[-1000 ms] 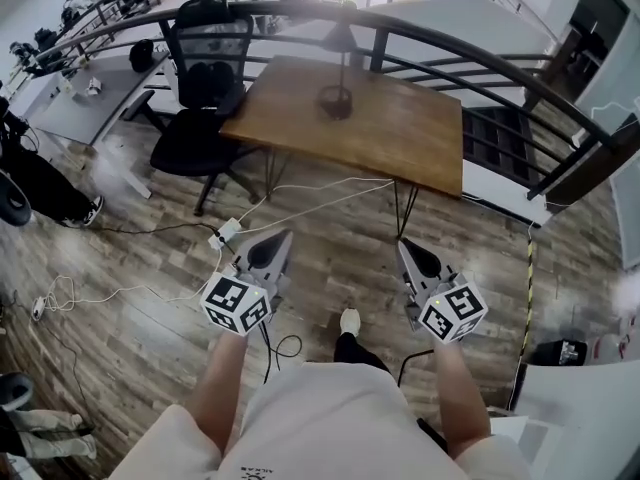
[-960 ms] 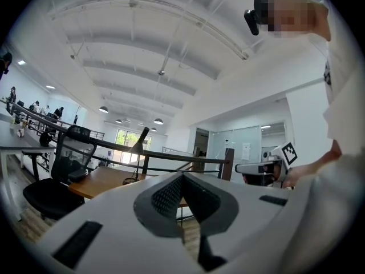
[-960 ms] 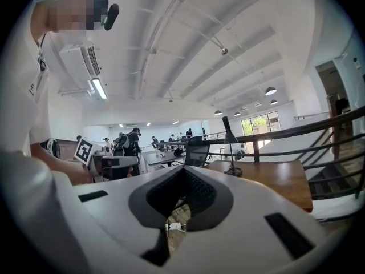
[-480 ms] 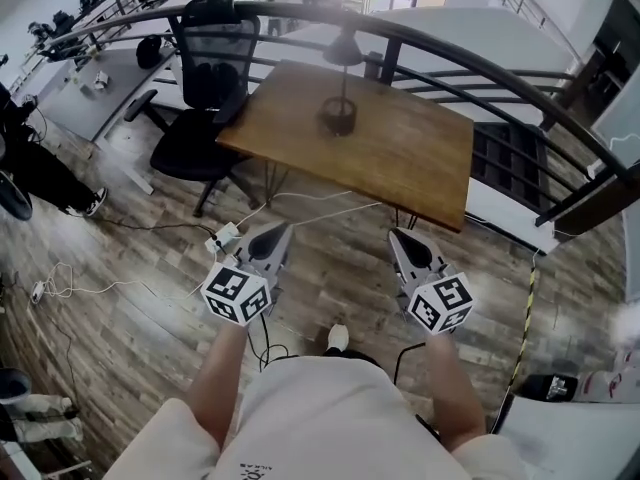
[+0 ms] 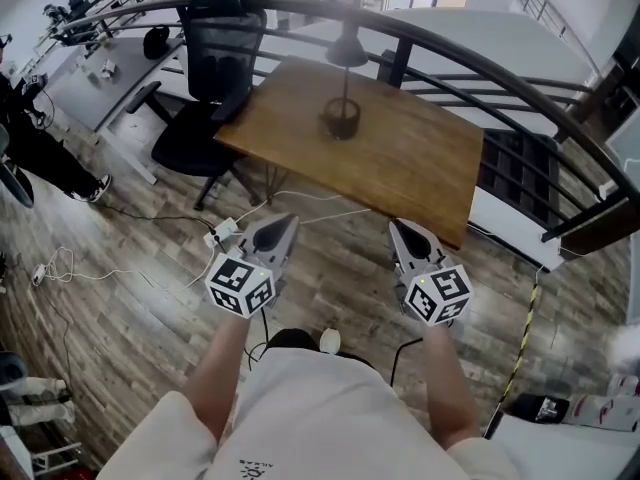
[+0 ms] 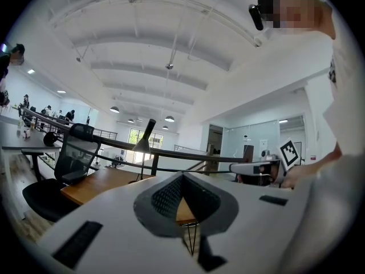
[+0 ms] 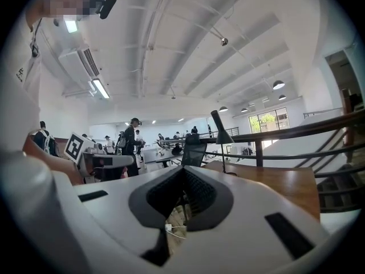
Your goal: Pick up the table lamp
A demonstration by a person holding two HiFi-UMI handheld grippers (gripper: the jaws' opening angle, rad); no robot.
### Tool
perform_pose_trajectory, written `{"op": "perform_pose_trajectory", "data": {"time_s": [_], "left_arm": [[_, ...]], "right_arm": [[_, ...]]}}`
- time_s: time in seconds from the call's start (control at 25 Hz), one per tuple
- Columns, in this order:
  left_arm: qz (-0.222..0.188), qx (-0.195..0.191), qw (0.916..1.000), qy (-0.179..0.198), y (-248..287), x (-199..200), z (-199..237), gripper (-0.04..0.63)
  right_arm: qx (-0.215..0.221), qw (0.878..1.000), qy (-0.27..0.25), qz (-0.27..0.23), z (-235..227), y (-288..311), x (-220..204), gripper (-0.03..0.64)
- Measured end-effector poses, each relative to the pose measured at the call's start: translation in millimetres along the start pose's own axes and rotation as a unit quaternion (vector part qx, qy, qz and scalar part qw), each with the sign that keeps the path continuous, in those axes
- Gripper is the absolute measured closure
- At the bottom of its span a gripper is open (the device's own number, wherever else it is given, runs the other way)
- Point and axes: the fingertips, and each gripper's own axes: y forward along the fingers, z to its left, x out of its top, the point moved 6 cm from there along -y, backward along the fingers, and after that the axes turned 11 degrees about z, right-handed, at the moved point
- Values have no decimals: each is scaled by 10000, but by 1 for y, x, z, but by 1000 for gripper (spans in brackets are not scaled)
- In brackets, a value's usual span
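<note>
Task barely begun. Black cone-shaded table lamp (image 5: 342, 116) stands upright on brown wooden worktop (image 5: 420, 158), well apart from us. Our left tongs (image 5: 280, 230) and right tongs (image 5: 405, 236) both closed, empty. We have yet to approach, grip, lift.

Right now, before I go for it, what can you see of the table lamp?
The table lamp is dark and looks like metal: a round base, a thin straight stem and a small cone shade on top. It stands upright toward the far side of the wooden table. Only its base touches the tabletop; nothing else is in contact with it.
</note>
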Motion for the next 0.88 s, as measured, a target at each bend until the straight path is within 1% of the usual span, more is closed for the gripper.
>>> {"op": "perform_pose_trajectory", "data": {"time_s": [0.12,0.28,0.48,0.88], "left_arm": [[38,25,10000,-12,9,-1,0,591],[112,60,9999,-63,22,3,10,591],[75,15,10000,-10,42,14,22,591],[57,-160,9998,62,97,34,65,591]], "right_arm": [[29,10000,56,36,-13,3,-3,600],[87,9998,184,-6,-27,14,5,600],[41,9998,153,-75,-41,29,14,600],[-32,9999,70,-142,-69,79,34,600]]}}
